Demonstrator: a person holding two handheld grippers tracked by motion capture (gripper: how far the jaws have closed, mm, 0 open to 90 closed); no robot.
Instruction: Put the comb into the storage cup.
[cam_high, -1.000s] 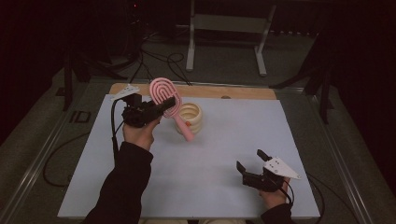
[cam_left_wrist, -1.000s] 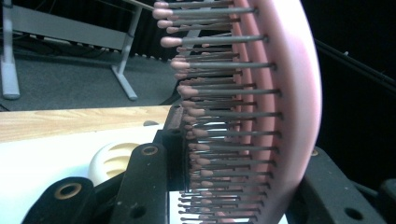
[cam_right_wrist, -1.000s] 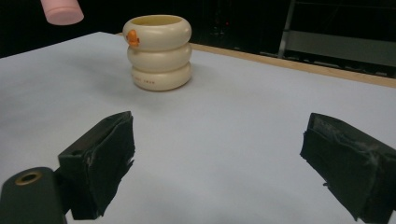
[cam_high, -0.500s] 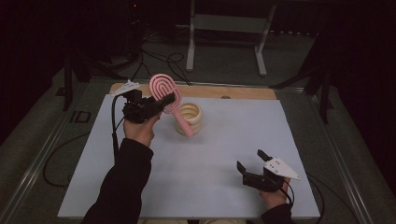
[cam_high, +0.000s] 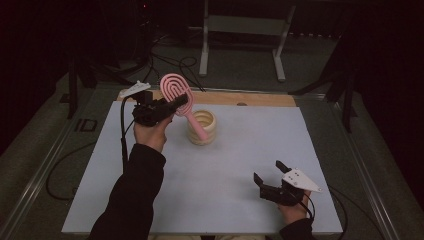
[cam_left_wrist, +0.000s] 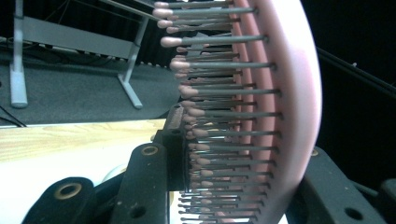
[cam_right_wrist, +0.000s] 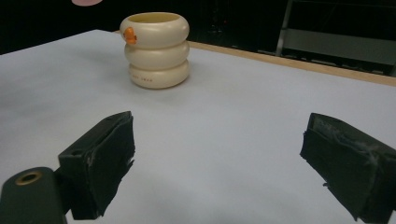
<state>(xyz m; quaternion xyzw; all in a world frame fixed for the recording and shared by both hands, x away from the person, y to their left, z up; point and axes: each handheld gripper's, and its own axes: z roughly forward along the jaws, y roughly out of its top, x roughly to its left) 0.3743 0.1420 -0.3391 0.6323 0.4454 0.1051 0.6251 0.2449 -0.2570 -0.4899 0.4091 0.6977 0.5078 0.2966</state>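
One pink hairbrush (cam_high: 176, 91) is up at eleven o'clock, and one cream ringed cup (cam_high: 202, 127) stands just beside it at twelve. Two hand-held grippers: one (cam_high: 170, 106) at eleven, one (cam_high: 268, 173) at five. One tabletop (cam_high: 210, 190) carries them.

From above the near edge we look forward and down over the whole tabletop (cam_high: 210, 190). On the left hand-held gripper (cam_left_wrist: 224, 186) we sit very close behind the pink brush (cam_left_wrist: 280, 116), facing the far floor. On the right hand-held gripper (cam_right_wrist: 219, 172) we look low across the tabletop toward the cream ringed cup (cam_right_wrist: 155, 49), which the high view shares (cam_high: 202, 127).
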